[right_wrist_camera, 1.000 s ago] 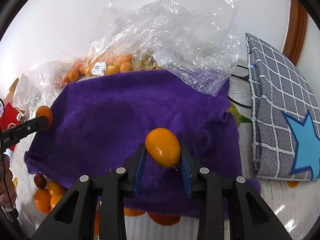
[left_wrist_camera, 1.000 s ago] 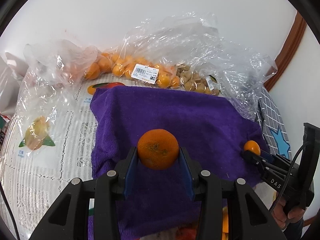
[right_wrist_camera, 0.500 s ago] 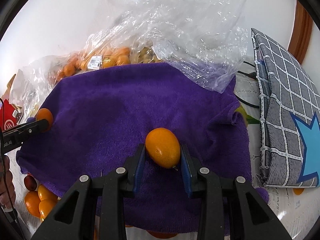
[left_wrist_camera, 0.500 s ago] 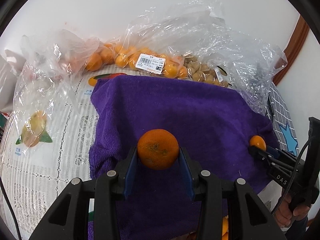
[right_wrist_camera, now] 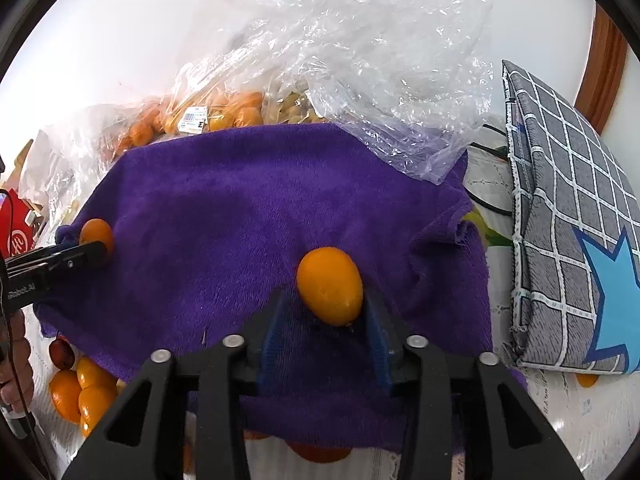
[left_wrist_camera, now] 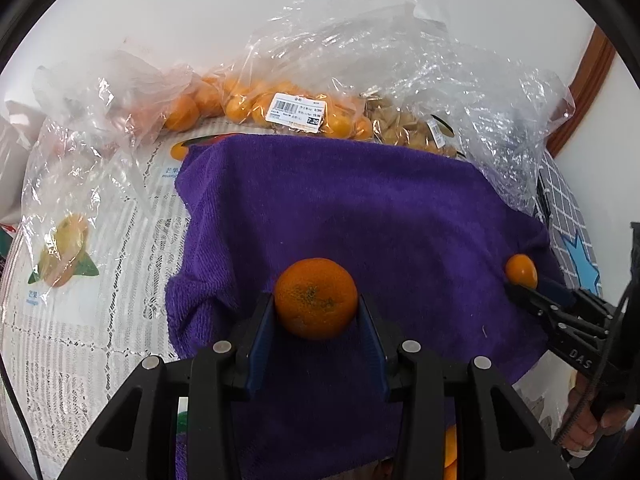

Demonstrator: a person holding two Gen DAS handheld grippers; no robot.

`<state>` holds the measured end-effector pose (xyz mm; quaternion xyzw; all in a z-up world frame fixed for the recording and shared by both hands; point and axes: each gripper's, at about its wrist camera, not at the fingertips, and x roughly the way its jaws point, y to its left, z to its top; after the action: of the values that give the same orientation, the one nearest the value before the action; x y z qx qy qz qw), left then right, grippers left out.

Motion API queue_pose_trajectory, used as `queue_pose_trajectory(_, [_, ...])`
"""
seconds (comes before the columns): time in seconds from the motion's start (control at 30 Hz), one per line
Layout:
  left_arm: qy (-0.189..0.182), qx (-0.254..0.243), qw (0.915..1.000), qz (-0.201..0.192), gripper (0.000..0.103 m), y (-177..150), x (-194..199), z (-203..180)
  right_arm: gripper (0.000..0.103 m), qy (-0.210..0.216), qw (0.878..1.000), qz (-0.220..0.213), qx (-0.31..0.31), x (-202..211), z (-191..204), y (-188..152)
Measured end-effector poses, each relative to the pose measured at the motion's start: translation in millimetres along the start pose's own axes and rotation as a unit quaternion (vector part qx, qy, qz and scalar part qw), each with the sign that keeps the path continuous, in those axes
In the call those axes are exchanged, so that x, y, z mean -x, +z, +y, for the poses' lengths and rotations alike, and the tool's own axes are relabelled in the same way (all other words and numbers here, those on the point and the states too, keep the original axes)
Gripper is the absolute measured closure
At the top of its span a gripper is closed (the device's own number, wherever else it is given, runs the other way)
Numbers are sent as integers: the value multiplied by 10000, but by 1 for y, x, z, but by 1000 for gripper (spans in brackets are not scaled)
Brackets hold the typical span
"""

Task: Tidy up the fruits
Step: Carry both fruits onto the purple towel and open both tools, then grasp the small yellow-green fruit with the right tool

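Only rightward: checked cushion (right_wrist_camera: 568, 216), loose fruit (right_wrist_camera: 86, 392).

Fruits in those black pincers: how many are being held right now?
2. A round mandarin sits clamped in the left gripper, and a smooth oval kumquat in the right gripper, both above the purple towel. None looks hidden.

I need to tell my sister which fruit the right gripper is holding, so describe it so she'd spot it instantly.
Find the purple towel across the table. Above its near-right part, the right gripper pinches a smooth egg-shaped orange fruit. The left gripper's mandarin is round and dimpled instead.
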<state>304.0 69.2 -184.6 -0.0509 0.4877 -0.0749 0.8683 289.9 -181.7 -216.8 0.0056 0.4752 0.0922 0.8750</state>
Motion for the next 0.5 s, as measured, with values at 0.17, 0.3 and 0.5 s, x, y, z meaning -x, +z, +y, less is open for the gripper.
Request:
queue_pose_trajectory(0.17, [54,-63,10000,37,51,-1,3,-4,52,-131,9999,-79,14,18,0,-6])
queue_pose_trajectory(0.3, [99,-179,9998,-72,44,-2,16,-9,52,-188,9995,-215,-122,38,-2,-13])
queue_pose_trajectory(0.5, [141,37,9995,-295,44,-12,48,-9,52,-335,9986,-395,-86,74,-3,-31])
